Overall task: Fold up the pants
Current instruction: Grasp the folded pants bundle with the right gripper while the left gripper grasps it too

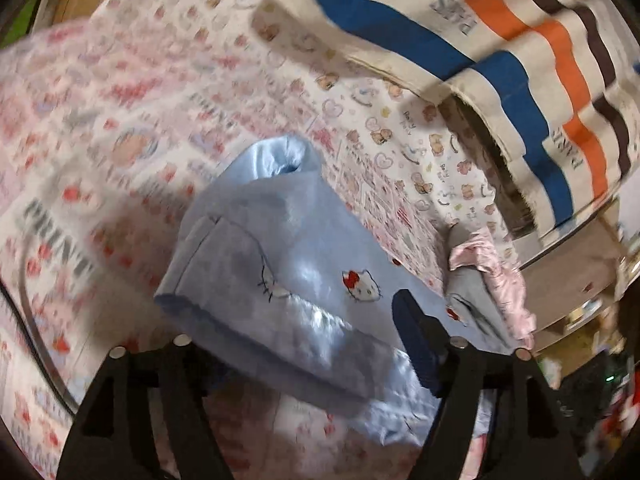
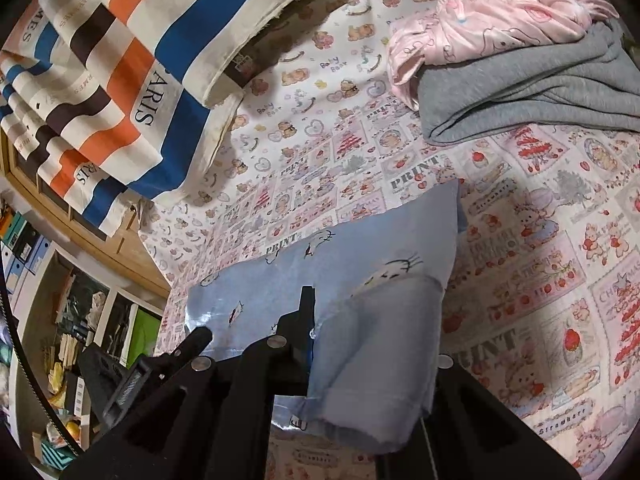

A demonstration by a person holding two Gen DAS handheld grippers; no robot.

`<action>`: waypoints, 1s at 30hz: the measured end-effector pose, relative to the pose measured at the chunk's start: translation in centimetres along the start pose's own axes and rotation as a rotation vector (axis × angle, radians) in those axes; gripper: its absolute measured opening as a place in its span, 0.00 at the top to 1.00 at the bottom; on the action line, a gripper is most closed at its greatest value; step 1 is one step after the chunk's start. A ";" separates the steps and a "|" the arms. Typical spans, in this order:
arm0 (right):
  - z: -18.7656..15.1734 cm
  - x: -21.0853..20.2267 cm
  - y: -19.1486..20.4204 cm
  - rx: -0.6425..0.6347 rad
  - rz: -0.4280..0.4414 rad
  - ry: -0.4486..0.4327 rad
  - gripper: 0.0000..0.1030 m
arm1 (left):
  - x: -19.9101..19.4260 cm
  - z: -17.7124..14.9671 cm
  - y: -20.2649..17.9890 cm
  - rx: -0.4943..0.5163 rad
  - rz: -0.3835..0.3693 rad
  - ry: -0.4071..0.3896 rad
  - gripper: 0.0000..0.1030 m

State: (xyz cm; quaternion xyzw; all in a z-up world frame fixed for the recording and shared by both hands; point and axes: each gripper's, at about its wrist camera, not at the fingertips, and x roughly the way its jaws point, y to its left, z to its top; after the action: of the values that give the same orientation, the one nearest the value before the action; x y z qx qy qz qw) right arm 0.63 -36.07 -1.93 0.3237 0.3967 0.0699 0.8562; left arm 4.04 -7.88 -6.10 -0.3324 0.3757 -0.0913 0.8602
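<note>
Folded blue pants lie just ahead between the released left hand-held gripper; the right hand-held gripper, nearer, clenches their edge.

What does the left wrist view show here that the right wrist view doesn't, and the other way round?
Only the left wrist view: the left gripper with jaws apart, straddling the shiny light-blue cat-print pants.

Only the right wrist view: the right gripper with jaws shut on the pants' fabric, and cluttered wooden shelves.

Both: the pants, the printed pink bed sheet, the blue-and-orange striped cloth, and the pink and grey garment pile.
</note>
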 end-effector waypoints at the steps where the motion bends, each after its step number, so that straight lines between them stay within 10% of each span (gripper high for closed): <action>1: 0.0 0.0 -0.1 -0.003 -0.003 0.000 0.94 | 0.2 0.1 -0.1 0.012 0.014 -0.002 0.27; 2: 0.0 0.0 -0.2 -0.010 -0.006 0.001 0.94 | 0.5 0.3 -0.3 0.023 0.027 -0.001 0.30; 5: -0.1 0.1 -0.4 -0.029 -0.022 0.002 0.94 | 1.9 0.6 -0.2 0.054 0.036 0.067 0.81; 8: -0.1 0.6 -0.6 -0.059 -0.020 0.020 0.94 | 2.4 0.5 -0.2 0.097 0.023 0.095 0.94; 21: -2.3 0.1 1.2 -0.354 -0.061 -0.037 0.94 | -3.2 -3.1 -4.7 0.699 0.085 -0.132 0.95; 30: -5.4 -1.0 1.3 -0.367 -0.056 -0.010 0.94 | -5.7 -5.8 -2.2 0.655 0.069 -0.046 0.93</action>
State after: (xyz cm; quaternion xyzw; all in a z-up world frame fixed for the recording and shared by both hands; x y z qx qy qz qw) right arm -3.75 -32.68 -3.08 0.1514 0.3818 0.1155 0.9044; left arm -3.86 -10.22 -4.26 -0.0270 0.3180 -0.1707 0.9322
